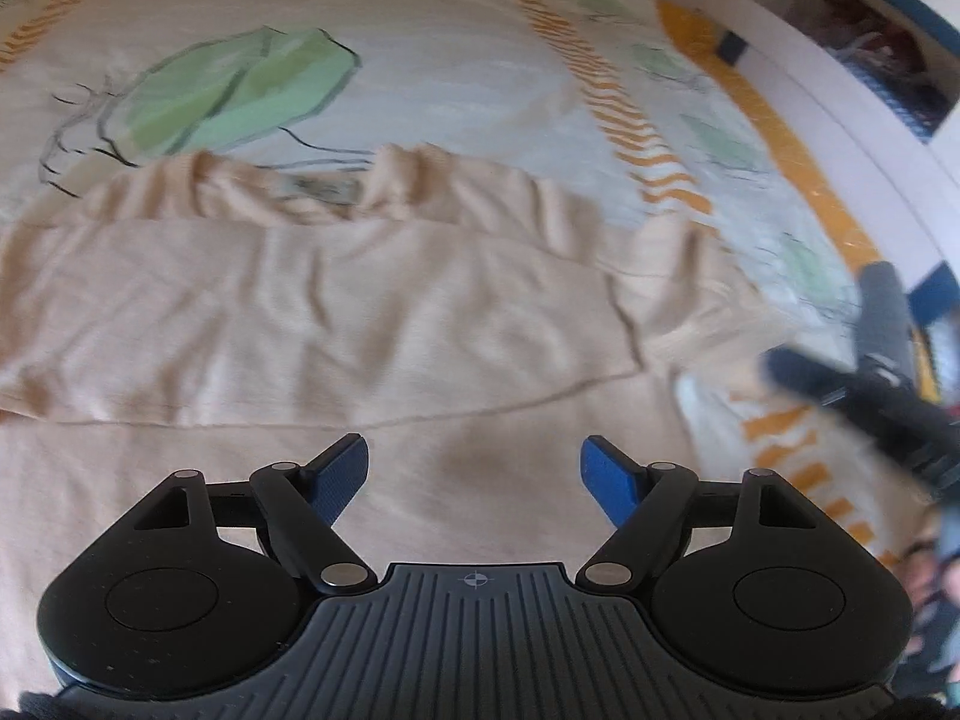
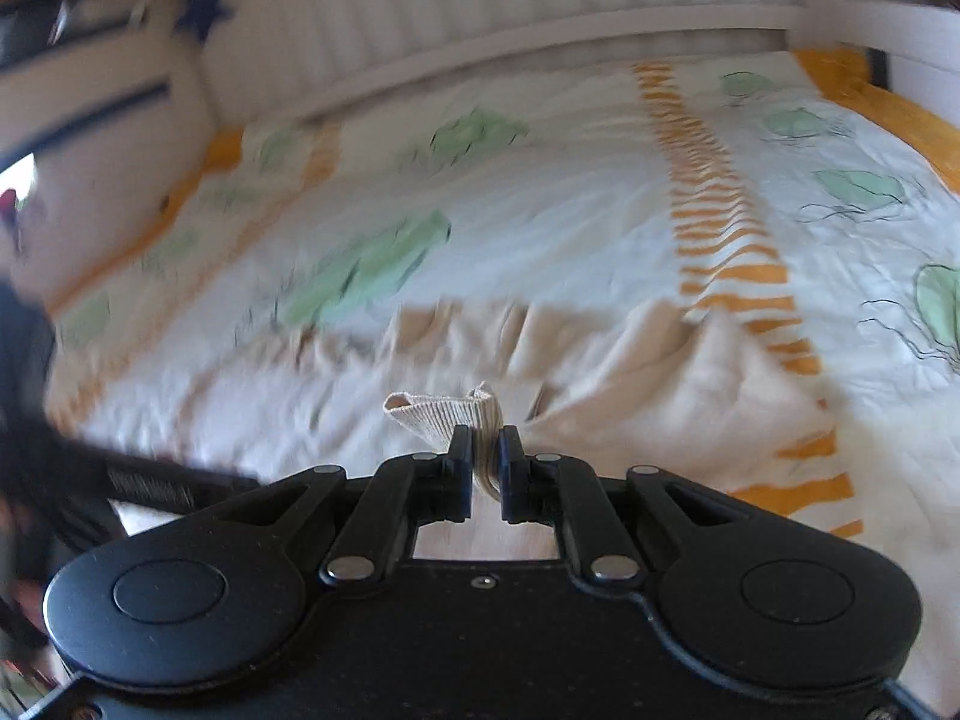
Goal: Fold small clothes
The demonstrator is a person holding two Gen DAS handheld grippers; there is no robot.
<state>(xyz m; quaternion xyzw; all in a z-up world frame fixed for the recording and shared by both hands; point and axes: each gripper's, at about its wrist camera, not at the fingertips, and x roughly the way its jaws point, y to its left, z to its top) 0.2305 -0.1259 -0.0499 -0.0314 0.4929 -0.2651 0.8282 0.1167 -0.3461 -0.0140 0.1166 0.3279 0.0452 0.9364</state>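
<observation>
A beige long-sleeved top [image 1: 312,324] lies spread on the bed, its neckline toward the far side and one sleeve folded across the body. Above its lower part hovers my left gripper [image 1: 474,468], open, nothing between its blue pads. In the right wrist view my right gripper [image 2: 485,468] is shut on the ribbed cuff [image 2: 444,414] of the other sleeve, and the rest of the top [image 2: 630,396] trails rumpled beyond it. The right gripper [image 1: 798,375] also shows blurred at the right edge of the left wrist view, near the top's right side.
The bed is covered by a white sheet [image 2: 570,198] with green shapes and orange stripes. A white bed frame [image 2: 540,42] runs along the far side, and a white rail [image 1: 840,114] borders the right. The left gripper's dark body [image 2: 90,480] shows blurred at the left.
</observation>
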